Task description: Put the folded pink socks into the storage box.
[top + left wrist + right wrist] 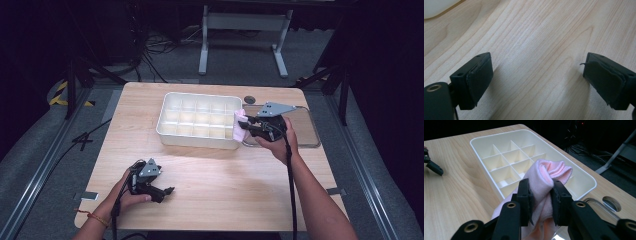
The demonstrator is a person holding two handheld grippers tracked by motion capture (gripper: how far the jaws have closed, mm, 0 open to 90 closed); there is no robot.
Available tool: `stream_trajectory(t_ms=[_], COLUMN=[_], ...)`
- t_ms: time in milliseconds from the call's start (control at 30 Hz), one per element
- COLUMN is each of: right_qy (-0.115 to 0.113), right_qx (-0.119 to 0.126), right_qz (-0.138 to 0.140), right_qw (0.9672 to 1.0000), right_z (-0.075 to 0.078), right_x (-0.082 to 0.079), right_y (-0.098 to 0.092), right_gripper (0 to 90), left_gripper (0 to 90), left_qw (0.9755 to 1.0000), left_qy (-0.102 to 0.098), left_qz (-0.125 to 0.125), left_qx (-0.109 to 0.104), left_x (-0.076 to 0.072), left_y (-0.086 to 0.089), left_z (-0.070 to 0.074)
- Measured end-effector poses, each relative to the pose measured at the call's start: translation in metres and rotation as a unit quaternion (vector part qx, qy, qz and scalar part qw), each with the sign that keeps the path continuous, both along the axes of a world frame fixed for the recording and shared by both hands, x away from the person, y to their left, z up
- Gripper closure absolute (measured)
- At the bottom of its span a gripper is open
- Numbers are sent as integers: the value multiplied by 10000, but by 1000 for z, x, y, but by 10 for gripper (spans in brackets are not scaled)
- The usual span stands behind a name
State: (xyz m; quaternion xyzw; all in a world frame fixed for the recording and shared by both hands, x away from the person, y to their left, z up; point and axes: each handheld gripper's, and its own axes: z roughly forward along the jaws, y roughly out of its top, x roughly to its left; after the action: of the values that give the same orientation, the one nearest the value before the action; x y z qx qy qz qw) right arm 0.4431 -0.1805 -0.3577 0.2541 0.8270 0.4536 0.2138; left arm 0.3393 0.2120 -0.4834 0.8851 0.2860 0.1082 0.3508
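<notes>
A pale wood-grain surface carries a white plastic organiser tray, rectangular with rounded corners, its grid of small square compartments bare. A clear tray lies just beside it. The right tongs are clamped on a soft pink cloth, bunched above the organiser's end. The left tongs stand wide apart above bare wood.

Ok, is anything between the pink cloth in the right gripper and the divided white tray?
Nothing visible. The right gripper holds the pink cloth at the white tray's right end, and the compartments there look empty. The clear lid lies off to the right.
</notes>
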Motion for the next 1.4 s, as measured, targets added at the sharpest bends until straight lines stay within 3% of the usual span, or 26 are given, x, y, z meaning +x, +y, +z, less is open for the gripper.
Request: stream_trajectory(t_ms=[267,400,900,1133,1267,1400], right_qy=[-89,-93,0,102,132,265], right_qx=[-188,-469,-1139,-1166,-1256,-1448], right_qz=[-60,-96,-182,-167,-206,-73], right_qw=[9998,9988,9933,9930,9918,9891], right_z=[1,-5,-26,-32,-37,-44], right_x=[13,21,33,36,37,38], right_y=[13,22,39,39,40,45], right_gripper=[719,719,719,717,717,714], left_gripper=[94,94,89,89,89,89], left_qw=[10000,10000,10000,10000,10000,10000], left_qy=[0,1,22,21,21,23], left_qz=[-1,1,22,21,17,27], left_qx=[-2,-2,-7,-5,-4,-19], left_x=[0,0,0,0,0,0], left_y=[0,0,-1,-1,-1,-1], left_z=[0,0,0,0,0,0])
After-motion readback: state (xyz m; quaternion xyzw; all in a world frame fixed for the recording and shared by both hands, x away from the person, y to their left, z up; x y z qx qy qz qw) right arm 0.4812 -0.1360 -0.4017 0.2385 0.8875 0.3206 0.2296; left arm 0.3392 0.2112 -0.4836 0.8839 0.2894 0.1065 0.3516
